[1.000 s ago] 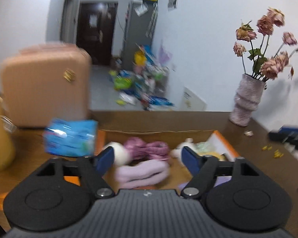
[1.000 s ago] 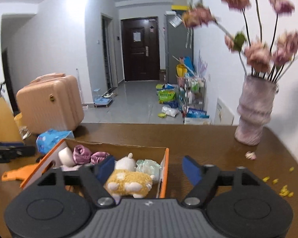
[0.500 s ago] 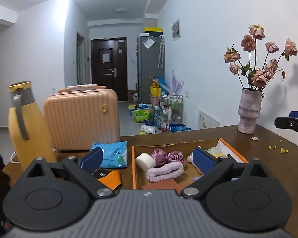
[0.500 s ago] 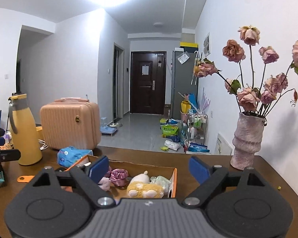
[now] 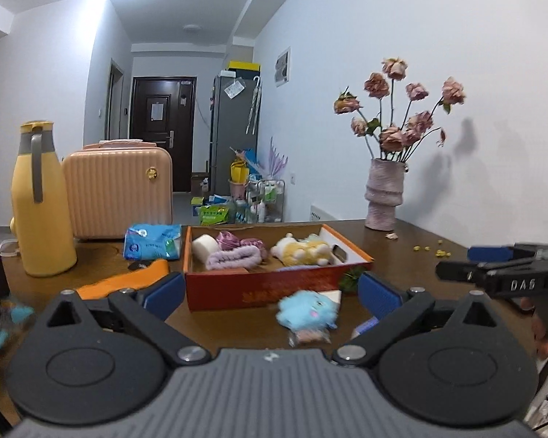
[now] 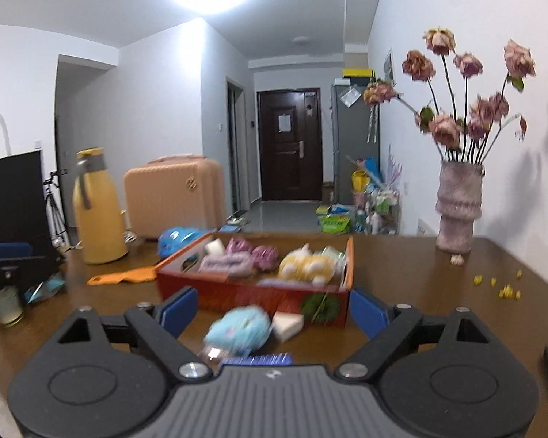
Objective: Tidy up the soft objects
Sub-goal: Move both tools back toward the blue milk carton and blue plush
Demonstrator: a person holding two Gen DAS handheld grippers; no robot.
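An orange cardboard box (image 5: 274,286) (image 6: 252,295) on the brown table holds a yellow plush (image 5: 303,250) (image 6: 307,266), a lilac fuzzy band (image 5: 232,257), purple scrunchies (image 5: 233,241) and a white roll (image 5: 205,246). A light blue plush (image 5: 307,308) (image 6: 239,328) lies on the table in front of the box. My left gripper (image 5: 270,294) is open and empty, back from the box. My right gripper (image 6: 272,308) is open and empty, with the blue plush between its fingers' line of sight. The right gripper also shows at the right edge of the left wrist view (image 5: 507,268).
A yellow flask (image 5: 42,200), a peach suitcase (image 5: 118,188), a blue tissue pack (image 5: 151,242) and an orange comb (image 6: 122,276) stand left of the box. A vase of dried roses (image 5: 381,197) stands at the back right. Yellow crumbs (image 6: 500,286) lie right.
Both grippers have pulled back and up from the box. The blue plush in front of the box has come into view. Both stay open.
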